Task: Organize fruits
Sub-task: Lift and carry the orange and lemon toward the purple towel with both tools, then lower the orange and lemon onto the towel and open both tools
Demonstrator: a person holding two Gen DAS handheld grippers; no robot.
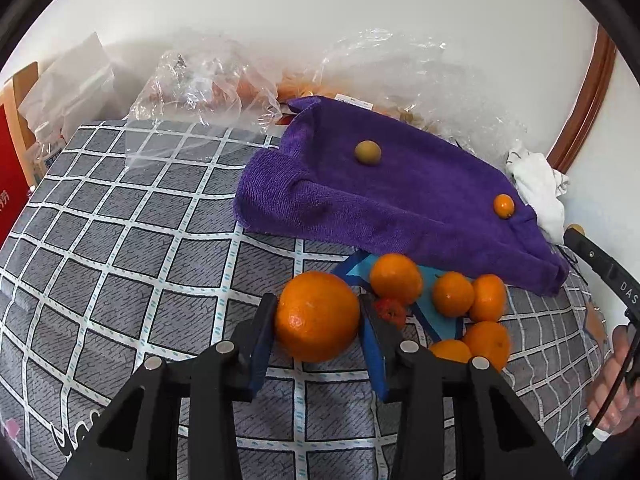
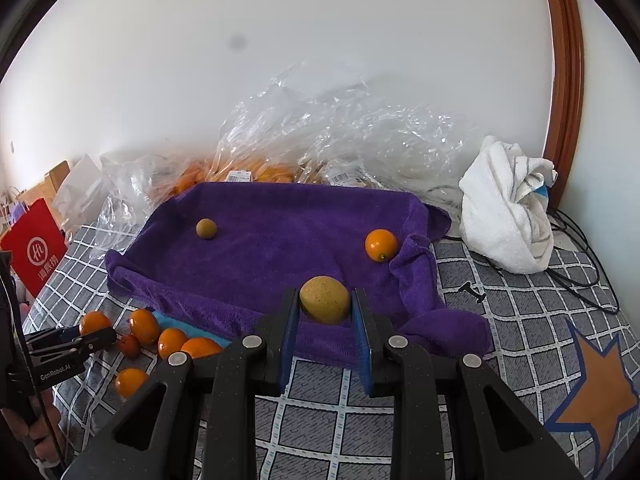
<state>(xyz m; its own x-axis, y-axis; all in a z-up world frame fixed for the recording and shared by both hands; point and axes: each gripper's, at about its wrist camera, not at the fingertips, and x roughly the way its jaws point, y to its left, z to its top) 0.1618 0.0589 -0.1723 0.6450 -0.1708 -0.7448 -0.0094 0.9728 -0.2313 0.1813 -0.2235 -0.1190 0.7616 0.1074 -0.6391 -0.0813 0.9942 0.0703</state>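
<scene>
Two small fruits lie on the purple towel (image 2: 280,240); your right gripper (image 2: 325,312) pinches a yellow fruit (image 2: 325,299) over its near edge, your left gripper (image 1: 318,320) pinches an orange (image 1: 318,316) beside the oranges below the towel.

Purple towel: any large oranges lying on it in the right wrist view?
No. On the purple towel lie only a small brownish fruit and a small orange fruit; the right gripper holds a yellowish one.
</scene>
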